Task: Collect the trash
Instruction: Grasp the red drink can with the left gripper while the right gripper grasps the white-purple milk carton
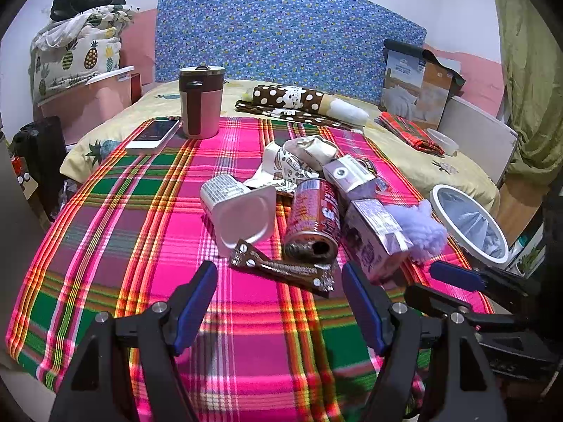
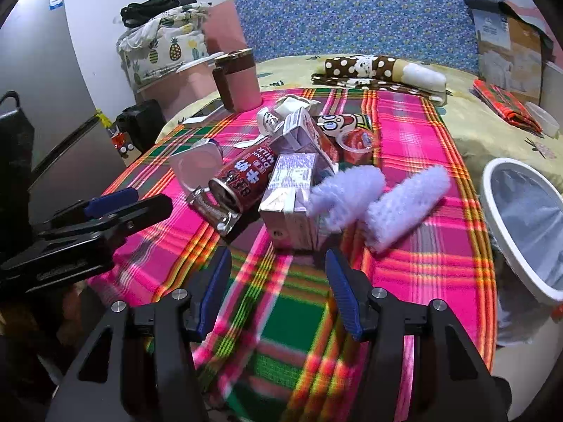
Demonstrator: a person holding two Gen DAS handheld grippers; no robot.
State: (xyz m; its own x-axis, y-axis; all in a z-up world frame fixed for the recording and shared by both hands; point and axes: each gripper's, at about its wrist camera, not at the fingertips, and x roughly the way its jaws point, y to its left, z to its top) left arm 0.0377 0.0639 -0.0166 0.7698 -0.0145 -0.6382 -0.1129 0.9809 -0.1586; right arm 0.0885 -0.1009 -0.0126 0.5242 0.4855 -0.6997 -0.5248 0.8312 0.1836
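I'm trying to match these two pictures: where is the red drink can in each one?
Left wrist view: the red drink can lies on its side at centre, open end toward the camera, left of the purple carton.
Right wrist view: the can lies left of centre, again left of the carton.
Shared landmark: the white-rimmed bin at the right edge.

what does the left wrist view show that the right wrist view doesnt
Only the left wrist view: the phone's whole face beside the pink tumbler.

Only the right wrist view: the grey fridge at left, and a cartoon-eyed wrapper behind the pile.

Both: the red can, the lavender cartons, the white bin, and both open, empty tools, left and right.
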